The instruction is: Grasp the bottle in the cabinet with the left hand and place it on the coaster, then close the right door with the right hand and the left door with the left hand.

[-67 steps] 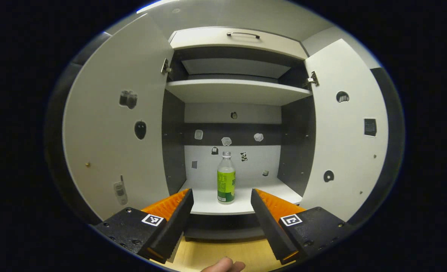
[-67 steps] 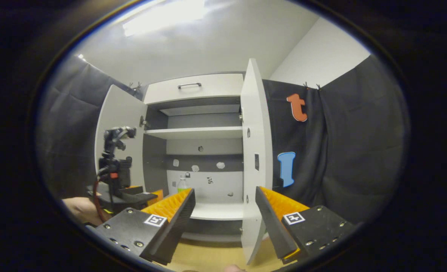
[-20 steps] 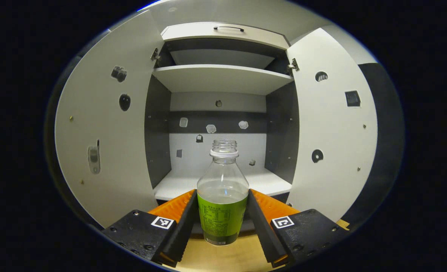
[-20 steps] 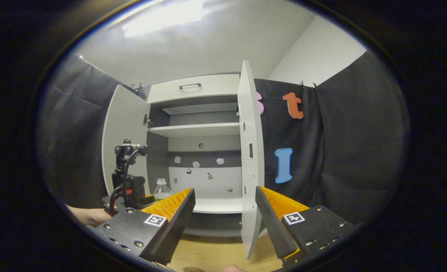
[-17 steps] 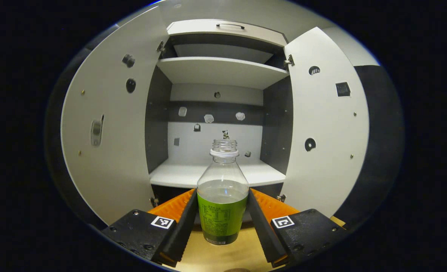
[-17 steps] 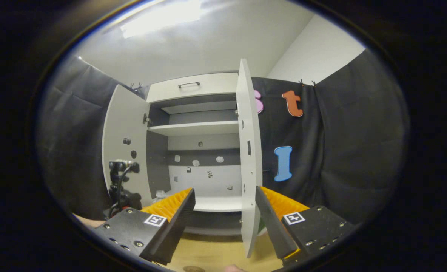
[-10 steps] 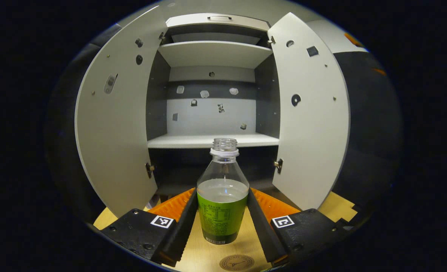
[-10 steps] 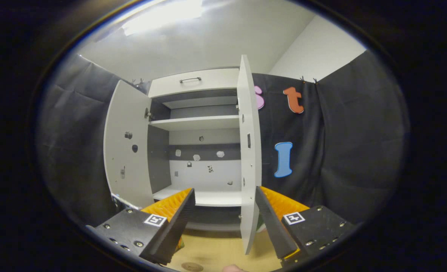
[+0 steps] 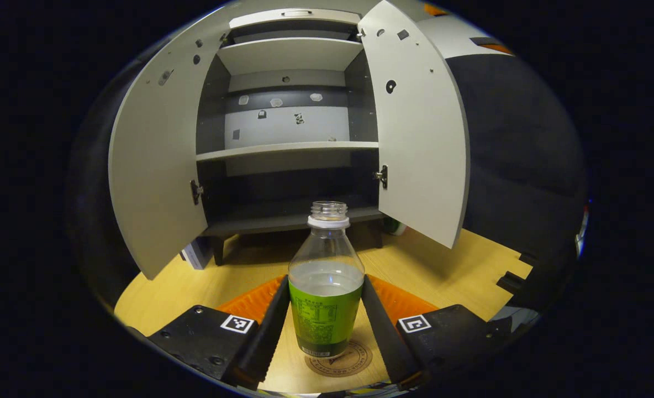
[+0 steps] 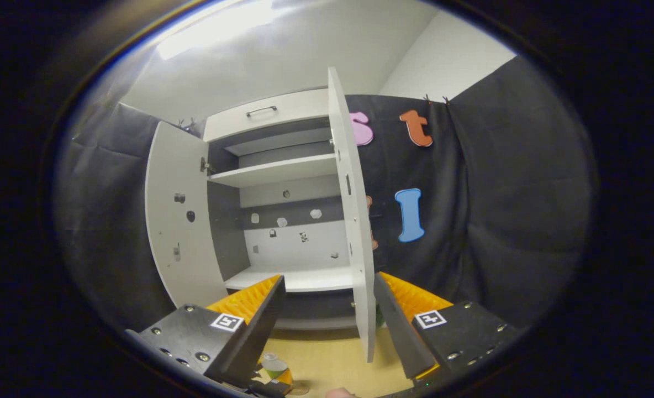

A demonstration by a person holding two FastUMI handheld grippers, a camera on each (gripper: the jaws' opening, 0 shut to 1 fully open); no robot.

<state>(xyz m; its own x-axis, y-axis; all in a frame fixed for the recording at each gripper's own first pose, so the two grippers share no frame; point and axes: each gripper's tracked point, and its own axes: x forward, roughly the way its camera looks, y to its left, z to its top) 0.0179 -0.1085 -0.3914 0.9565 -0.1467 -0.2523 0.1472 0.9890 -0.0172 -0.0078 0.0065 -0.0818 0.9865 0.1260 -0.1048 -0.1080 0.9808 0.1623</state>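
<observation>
My left gripper (image 9: 325,283) is shut on a clear bottle (image 9: 325,315) with a green label and no cap, holding it upright by the label. Its base sits over the far part of a round brown coaster (image 9: 349,362) on the wooden table; I cannot tell if it touches. Behind stands the white cabinet (image 9: 288,149) with its left door (image 9: 156,160) and right door (image 9: 421,138) both swung open. In the right gripper view my right gripper (image 10: 327,315) is open and holds nothing, with the right door's edge (image 10: 357,237) just ahead. The bottle's neck (image 10: 273,365) peeks out at the bottom.
The wooden table (image 9: 448,265) stretches in front of the cabinet. A small green thing (image 9: 396,225) lies under the right door, and a box-like thing (image 9: 197,255) stands by the cabinet's left foot. Black cloth wall (image 10: 487,210) hangs to the right.
My left gripper closed on the bottle, drew it out of the cabinet and lowered it toward the table; the coaster came into view beneath it. The right gripper stayed open, shifting only slightly.
</observation>
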